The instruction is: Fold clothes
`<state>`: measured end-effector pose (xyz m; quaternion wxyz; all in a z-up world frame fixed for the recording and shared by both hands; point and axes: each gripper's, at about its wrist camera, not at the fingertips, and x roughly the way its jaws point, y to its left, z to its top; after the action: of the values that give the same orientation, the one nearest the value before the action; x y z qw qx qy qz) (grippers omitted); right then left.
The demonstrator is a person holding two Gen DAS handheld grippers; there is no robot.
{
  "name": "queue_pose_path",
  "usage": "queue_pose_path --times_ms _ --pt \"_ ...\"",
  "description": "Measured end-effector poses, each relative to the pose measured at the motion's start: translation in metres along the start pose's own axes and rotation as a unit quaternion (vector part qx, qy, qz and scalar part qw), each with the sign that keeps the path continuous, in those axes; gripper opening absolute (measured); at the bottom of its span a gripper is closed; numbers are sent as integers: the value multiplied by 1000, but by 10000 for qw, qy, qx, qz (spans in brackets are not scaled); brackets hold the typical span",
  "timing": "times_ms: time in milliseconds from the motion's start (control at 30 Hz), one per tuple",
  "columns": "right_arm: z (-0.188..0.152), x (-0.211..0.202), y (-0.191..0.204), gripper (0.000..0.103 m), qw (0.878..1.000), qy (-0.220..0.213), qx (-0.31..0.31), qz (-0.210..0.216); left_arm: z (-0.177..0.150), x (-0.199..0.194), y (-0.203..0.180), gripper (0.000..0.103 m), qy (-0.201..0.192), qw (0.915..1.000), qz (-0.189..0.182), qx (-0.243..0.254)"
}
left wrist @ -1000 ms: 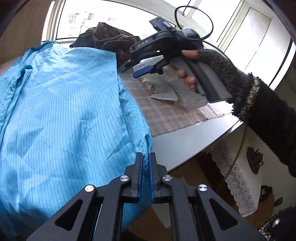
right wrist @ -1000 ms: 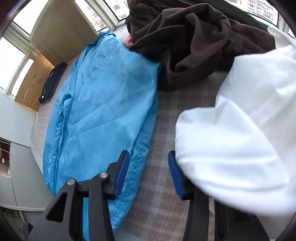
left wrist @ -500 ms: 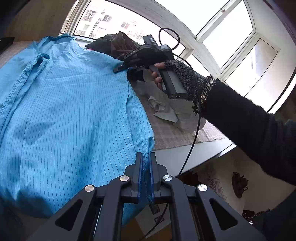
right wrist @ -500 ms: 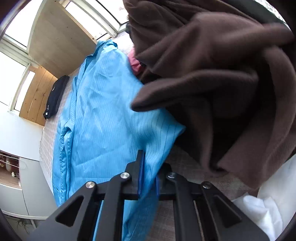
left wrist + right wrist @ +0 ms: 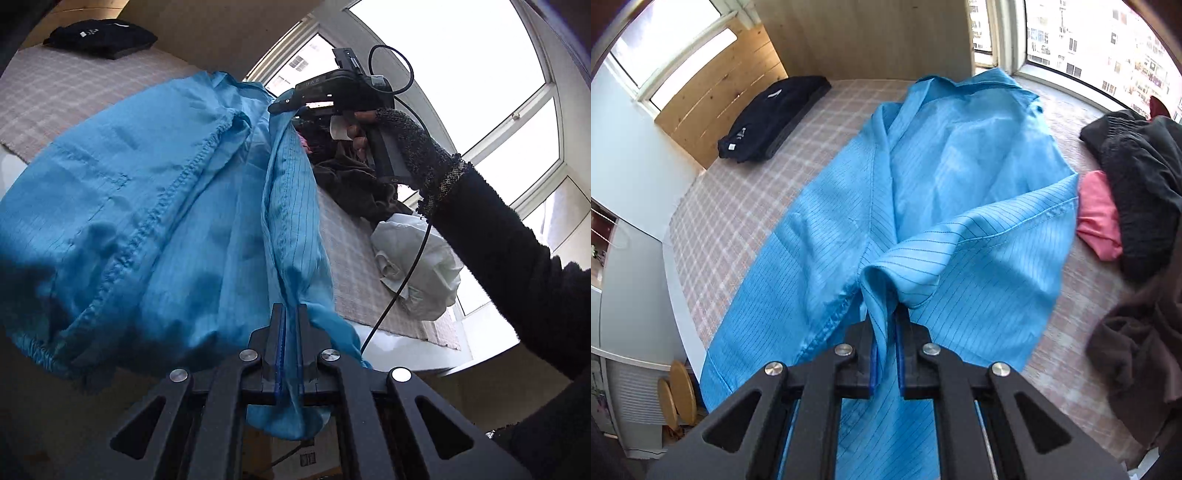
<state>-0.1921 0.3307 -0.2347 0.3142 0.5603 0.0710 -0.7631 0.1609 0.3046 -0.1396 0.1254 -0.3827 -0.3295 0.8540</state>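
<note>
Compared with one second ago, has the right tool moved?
Yes. The right tool, then open beside the white cloth, is now shut on the blue shirt edge and lifted above the checked table cover, away from the brown clothes.

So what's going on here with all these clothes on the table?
A person is folding laundry with a handheld gripper in each hand. Both the left gripper and the right gripper are shut on the edge of a blue pinstriped garment, holding that side raised above the checked cloth on the table. A folded black garment lies at the far end, and a dark pile, a pink item and a white bundle wait alongside.
</note>
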Motion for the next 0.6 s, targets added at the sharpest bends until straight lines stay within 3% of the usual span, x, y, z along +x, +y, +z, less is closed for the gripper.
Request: queue_pose_path --times_ms 233,300,333,367,433,600 --pt "7 42 16 8 9990 386 -11 -243 1 -10 36 2 14 9993 110 -354" --pt "5 52 20 13 9976 638 -73 -260 -1 -10 31 2 120 9996 84 -231" --pt "3 53 22 23 9971 711 -106 -253 -2 -9 27 2 183 9997 70 -147" --pt "2 51 25 35 9970 727 -140 -229 -2 -8 23 2 255 9996 38 -65" --pt "-5 38 28 44 9974 668 -205 -202 0 -6 17 3 355 9993 18 64" --pt "-43 -26 26 44 9991 380 -195 -61 11 -5 7 3 545 9976 -32 421"
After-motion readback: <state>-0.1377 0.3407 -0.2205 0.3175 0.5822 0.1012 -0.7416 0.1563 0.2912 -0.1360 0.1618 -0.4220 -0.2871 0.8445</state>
